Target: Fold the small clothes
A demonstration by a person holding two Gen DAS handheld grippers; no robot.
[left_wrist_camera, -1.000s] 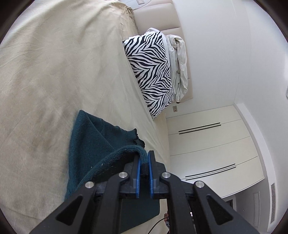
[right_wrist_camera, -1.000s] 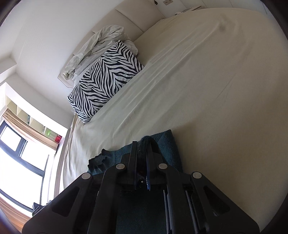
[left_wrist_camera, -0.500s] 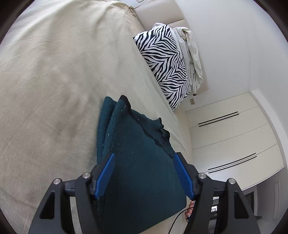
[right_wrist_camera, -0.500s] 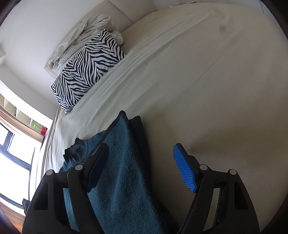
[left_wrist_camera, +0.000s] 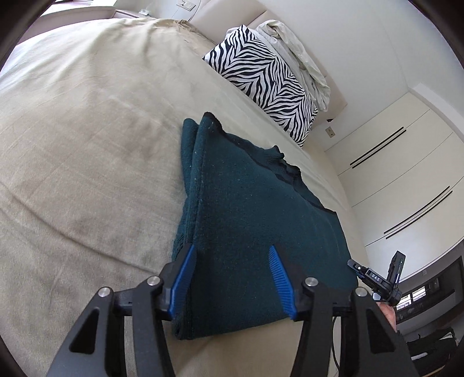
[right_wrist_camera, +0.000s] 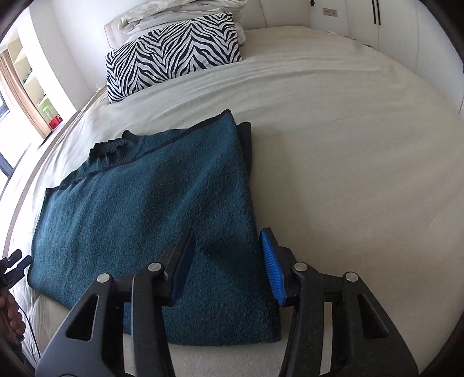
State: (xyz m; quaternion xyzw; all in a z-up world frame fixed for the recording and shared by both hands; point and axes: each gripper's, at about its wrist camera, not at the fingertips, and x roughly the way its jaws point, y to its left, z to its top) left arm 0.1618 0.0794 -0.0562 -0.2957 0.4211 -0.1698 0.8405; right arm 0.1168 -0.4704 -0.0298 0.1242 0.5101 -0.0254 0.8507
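A dark teal knitted sweater [left_wrist_camera: 255, 208] lies folded flat on the beige bed sheet [left_wrist_camera: 87, 145], collar toward the pillow. My left gripper [left_wrist_camera: 230, 248] hovers over its near left folded edge. Its jaws are closing, with the fabric below them and the blue pads [left_wrist_camera: 185, 272] not pressing on it. In the right wrist view the sweater [right_wrist_camera: 139, 203] fills the lower left. My right gripper [right_wrist_camera: 227, 232] hangs over its near right edge, jaws closing too, with the edge lying under the gap and free of the pads.
A zebra-striped pillow [right_wrist_camera: 174, 55] and crumpled white bedding [right_wrist_camera: 179, 11] lie by the headboard. White wardrobe doors [left_wrist_camera: 406, 179] stand beyond the bed. A window with a brown curtain [right_wrist_camera: 17, 87] is at the left. A hand [right_wrist_camera: 11, 316] shows at the left edge.
Both grippers were shut on the lifted sweater edge a second ago. They opened wide, let it drop flat, drew back while rolling, and now stand narrower.
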